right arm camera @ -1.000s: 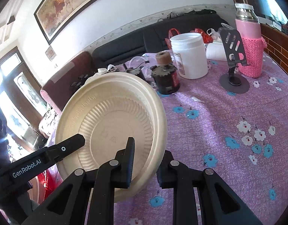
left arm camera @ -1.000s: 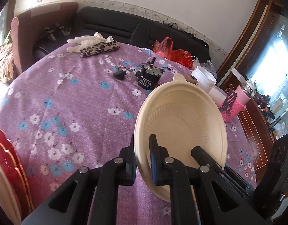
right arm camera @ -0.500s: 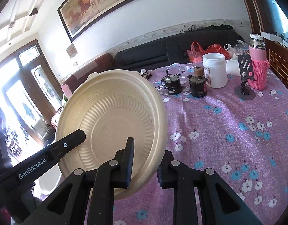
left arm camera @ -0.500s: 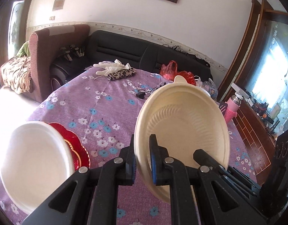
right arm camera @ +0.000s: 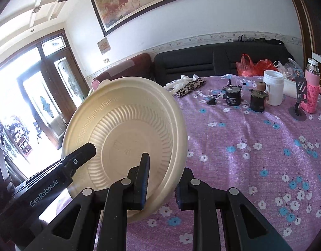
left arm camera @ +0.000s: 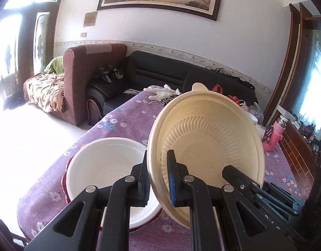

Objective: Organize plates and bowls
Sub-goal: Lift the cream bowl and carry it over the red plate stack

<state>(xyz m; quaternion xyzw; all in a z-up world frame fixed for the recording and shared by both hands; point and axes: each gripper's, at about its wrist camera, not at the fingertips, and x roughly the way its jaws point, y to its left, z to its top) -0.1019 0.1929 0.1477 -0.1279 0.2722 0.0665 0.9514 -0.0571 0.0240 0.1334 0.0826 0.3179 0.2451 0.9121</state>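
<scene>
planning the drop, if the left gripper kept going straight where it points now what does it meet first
Probably the white bowl stacked on red plates, just below the left gripper, which is shut on the cream bowl. Depth is unclear.

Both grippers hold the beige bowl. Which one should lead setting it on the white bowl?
Probably left. The left gripper clamps the beige bowl right beside the white bowl; the right gripper faces open tablecloth.

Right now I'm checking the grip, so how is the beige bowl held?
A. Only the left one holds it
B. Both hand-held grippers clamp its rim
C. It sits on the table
B: the left hand-held gripper and right hand-held gripper each pinch the beige bowl rim, holding it tilted above the table.
</scene>
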